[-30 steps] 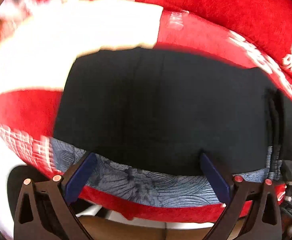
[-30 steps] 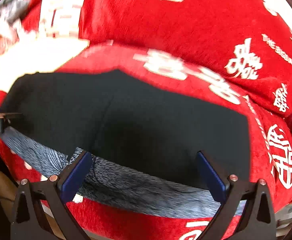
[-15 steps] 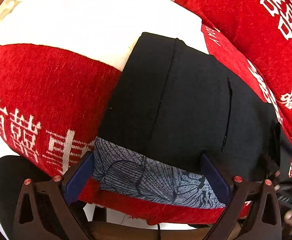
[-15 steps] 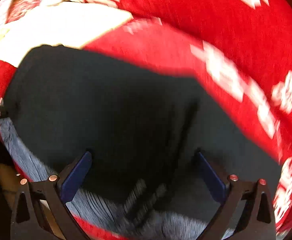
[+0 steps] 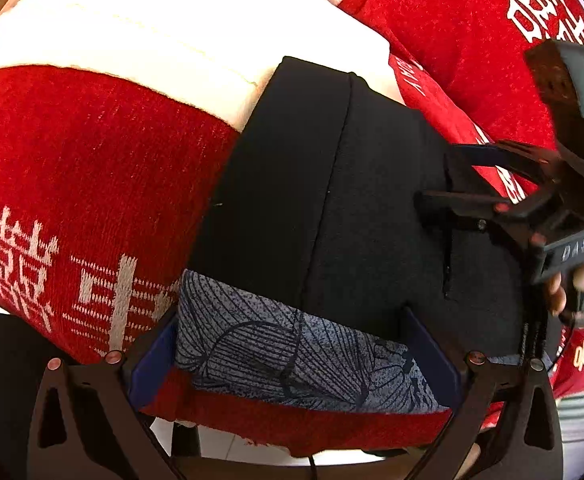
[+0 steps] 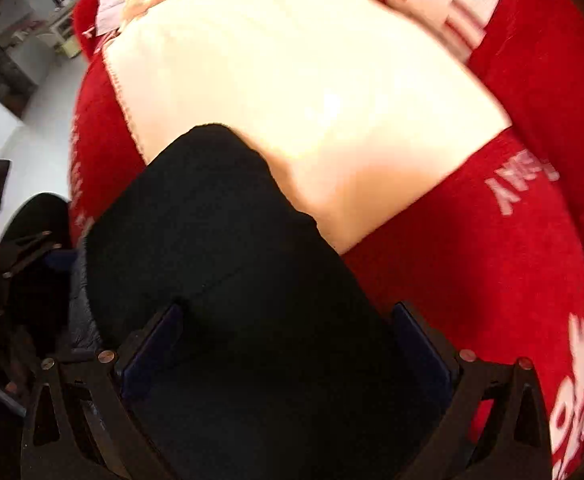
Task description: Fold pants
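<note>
Black pants lie folded flat on a red sofa seat, with a seam and a pocket slit showing. A grey-blue leaf-patterned cloth sticks out from under their near edge. My left gripper is open at that near edge, its blue pads either side of the patterned cloth and holding nothing. My right gripper reaches in from the right over the pants, held by a hand. In the right wrist view the right gripper is open just above the black pants, with only fabric between the fingers.
The red sofa cover carries white characters and a large cream panel beyond the pants. A red back cushion rises behind. Pale floor and furniture show past the sofa's left end.
The right gripper has swung left over the pants and now shows in the left wrist view. The left gripper stays at the near edge, and both stay open.
</note>
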`<state>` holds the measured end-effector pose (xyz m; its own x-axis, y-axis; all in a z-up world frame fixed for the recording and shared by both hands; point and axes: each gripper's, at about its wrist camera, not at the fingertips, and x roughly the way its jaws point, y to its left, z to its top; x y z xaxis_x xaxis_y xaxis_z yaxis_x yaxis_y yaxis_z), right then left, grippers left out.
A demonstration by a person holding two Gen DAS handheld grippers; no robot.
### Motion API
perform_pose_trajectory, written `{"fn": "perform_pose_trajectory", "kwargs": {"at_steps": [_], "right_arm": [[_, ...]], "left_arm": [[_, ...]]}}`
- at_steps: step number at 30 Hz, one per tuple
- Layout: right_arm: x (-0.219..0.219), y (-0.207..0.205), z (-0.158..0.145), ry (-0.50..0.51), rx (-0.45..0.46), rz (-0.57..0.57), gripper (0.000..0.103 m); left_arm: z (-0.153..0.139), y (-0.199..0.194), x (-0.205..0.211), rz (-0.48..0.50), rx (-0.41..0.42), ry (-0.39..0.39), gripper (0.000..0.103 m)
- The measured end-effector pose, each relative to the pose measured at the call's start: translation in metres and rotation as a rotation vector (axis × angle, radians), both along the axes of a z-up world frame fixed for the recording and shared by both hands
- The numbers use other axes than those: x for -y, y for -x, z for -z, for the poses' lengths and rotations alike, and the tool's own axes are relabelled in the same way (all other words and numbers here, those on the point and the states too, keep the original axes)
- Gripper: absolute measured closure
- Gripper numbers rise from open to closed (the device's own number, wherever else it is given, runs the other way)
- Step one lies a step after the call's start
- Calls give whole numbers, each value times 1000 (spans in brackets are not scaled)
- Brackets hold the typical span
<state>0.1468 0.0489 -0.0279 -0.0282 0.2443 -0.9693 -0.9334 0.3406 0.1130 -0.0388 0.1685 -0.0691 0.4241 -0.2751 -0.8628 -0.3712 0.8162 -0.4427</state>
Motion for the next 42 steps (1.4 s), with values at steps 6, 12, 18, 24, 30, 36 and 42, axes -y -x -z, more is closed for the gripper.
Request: {"fn": "perform_pose_trajectory", "kwargs": {"at_steps": [6,12,18,24,30,36,42], "right_arm": [[7,16,-29,-10,74,-126,72],[28,59,-70,-195,182,-173,81],[43,79,-89,-323,221,-157,82],[36,65,-74,-300,222,-121,82],[55,26,-78,-233,237,82,36],[99,17,-60,88,552,150,34],[108,102,-19,200,683,-21,35]], "left_arm": [[-26,16,-28,44,124,30,0],[-40,7,-45,274,250,59,0],[-34,-25,-37,509,279,146,0],[-28,-38,15,652,196,145,0],[-38,-33,15,511,99,93,64],[-63,-34,40,495,83,6,71],[-99,-26,43,492,127,-55,73]]}}
